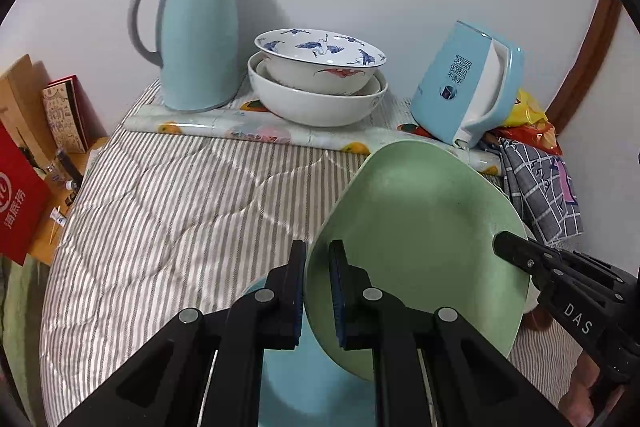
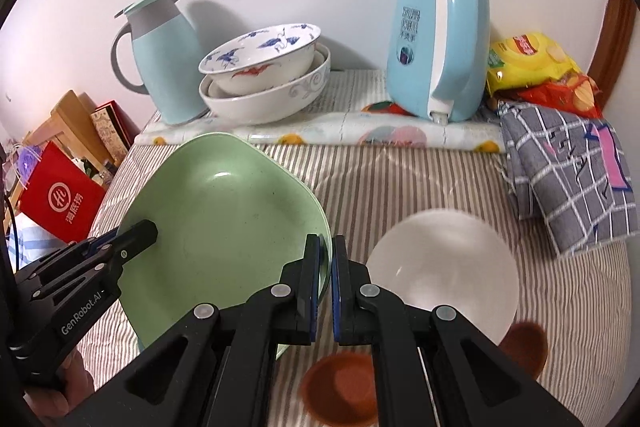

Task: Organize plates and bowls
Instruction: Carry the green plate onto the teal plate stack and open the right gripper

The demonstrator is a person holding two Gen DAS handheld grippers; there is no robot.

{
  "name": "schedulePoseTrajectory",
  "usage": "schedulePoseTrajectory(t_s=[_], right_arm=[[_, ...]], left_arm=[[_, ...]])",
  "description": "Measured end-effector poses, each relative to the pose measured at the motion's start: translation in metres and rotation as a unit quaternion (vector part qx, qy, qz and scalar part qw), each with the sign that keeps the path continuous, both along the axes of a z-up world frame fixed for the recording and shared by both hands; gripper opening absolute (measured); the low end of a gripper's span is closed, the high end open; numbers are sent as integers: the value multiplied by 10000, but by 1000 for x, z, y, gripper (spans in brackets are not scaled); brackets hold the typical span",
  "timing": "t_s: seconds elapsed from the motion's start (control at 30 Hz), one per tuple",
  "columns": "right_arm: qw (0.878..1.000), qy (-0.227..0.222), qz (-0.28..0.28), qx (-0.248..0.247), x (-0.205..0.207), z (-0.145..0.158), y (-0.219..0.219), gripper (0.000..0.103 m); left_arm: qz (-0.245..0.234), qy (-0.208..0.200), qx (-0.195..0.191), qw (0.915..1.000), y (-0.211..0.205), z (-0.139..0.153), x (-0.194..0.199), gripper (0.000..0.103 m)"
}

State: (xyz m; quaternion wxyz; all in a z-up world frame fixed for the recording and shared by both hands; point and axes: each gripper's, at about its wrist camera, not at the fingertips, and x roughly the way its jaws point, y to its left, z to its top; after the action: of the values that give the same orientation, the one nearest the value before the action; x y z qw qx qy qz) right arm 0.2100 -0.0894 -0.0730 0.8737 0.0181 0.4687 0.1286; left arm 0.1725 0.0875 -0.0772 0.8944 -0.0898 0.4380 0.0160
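left tool (image 1: 316, 255), right tool (image 2: 326, 247) clamped on smooth squarish green plate (image 2: 224, 219) rim.

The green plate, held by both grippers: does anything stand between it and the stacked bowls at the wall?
Nothing visible does. Between the green plate and the stacked bowls lie only the striped cloth and the low rolled mat.

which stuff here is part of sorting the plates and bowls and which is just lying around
Job: green bowl held by both grippers, white bowl, stacked bowls, brown dishes.
Lying about: jug, kettle, snack bags, checked cloth, red bag.
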Motion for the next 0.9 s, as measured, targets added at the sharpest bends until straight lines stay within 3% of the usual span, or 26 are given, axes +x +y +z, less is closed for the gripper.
schedulePoseTrajectory(t_s=[0.37,0.9], right_arm=[[9998,171,-59,58,-37,-14,20,6],[9985,514,-160,79,-47,-50,46,6]], left_arm=[[-23,147,1,9999,24,-13,-31,12],[-87,366,-103,9992,50,-42,-28,12]])
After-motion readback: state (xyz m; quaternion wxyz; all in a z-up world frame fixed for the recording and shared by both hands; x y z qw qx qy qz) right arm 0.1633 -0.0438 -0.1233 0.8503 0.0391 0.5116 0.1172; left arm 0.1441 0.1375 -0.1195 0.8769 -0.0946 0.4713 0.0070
